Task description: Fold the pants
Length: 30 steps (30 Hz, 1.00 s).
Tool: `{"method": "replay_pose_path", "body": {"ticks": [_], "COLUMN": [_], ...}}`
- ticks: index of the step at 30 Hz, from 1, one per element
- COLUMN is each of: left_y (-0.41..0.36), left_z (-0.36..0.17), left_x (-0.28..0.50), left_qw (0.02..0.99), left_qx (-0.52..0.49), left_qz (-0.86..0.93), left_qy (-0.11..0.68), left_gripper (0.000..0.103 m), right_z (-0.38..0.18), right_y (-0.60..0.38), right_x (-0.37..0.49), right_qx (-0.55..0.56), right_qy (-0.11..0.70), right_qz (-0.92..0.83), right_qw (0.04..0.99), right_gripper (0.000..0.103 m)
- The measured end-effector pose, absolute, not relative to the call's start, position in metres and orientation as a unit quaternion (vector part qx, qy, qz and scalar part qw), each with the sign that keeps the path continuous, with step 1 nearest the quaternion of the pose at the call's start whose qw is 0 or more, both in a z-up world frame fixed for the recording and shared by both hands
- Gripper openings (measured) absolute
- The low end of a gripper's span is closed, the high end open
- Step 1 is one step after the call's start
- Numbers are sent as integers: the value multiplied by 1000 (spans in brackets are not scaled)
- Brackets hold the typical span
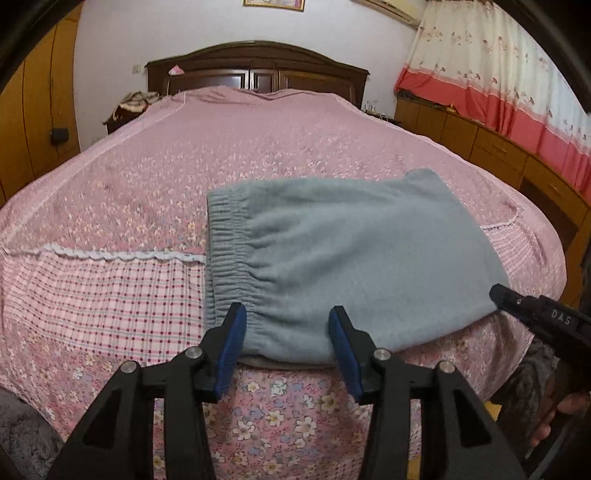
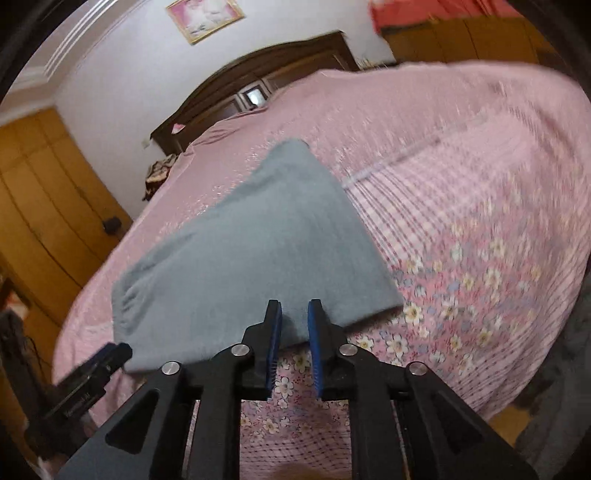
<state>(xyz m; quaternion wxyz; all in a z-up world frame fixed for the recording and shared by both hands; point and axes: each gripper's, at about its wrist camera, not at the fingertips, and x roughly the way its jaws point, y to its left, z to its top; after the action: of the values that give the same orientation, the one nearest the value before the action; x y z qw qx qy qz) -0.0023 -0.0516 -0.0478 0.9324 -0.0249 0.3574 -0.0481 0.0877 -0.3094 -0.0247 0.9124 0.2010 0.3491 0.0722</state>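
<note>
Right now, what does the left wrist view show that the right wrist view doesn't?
Only the left view shows the gathered elastic waistband clearly, plus the white-and-red flowered curtain. Only the right view shows the whole pink framed picture. Both show the folded grey fleece pants on the pink floral bedspread, with the left hand-held gripper and right hand-held gripper open.

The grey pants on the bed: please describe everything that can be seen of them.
The pants are grey-blue, of soft, fleecy-looking cloth, with a gathered elastic waistband. They lie folded into a compact, flat bundle on the pink flowered bedspread, near the foot edge of the bed. The waistband end is on the left in the left wrist view. The left gripper is open, its fingers astride the near edge by the waistband; whether they touch cannot be told. The right gripper is open at the near edge too.
</note>
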Motion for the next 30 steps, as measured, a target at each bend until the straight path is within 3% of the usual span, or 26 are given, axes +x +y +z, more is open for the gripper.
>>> {"method": "replay_pose_path", "body": {"ticks": [4,11,13,14,15,17,21,24,30], "left_y": [-59,-63,-61,-61,-60,-59,-49,-45,-37], "left_z": [-54,-53,-53,-53,-53,-53,-52,-51,-48], "left_x": [-8,-9,-7,-8,-8,-9,-11,-11,-11], "left_qw": [934,934,933,933,933,933,933,933,932], "left_qx": [-18,-28,-32,-32,-33,-35,-41,-45,-53], "left_qz": [-49,-55,-57,-58,-59,-62,-66,-68,-75], "left_qy": [355,353,353,353,353,353,352,352,351], "left_gripper": [56,56,56,56,56,56,56,56,57], "right_z": [-30,-15,-9,-4,-4,-11,-42,-53,-74], "right_y": [-305,-337,-353,-356,-365,-384,-416,-424,-423], "right_x": [96,109,115,120,125,140,145,146,129], "right_qx": [206,278,305,315,321,321,387,461,496], "right_qy": [352,344,339,335,338,379,428,395,363], "right_qz": [82,115,152,162,162,148,147,184,221], "right_qw": [909,889,877,873,870,855,803,773,758], "right_gripper": [25,29,36,42,55,66,66,66,67]}}
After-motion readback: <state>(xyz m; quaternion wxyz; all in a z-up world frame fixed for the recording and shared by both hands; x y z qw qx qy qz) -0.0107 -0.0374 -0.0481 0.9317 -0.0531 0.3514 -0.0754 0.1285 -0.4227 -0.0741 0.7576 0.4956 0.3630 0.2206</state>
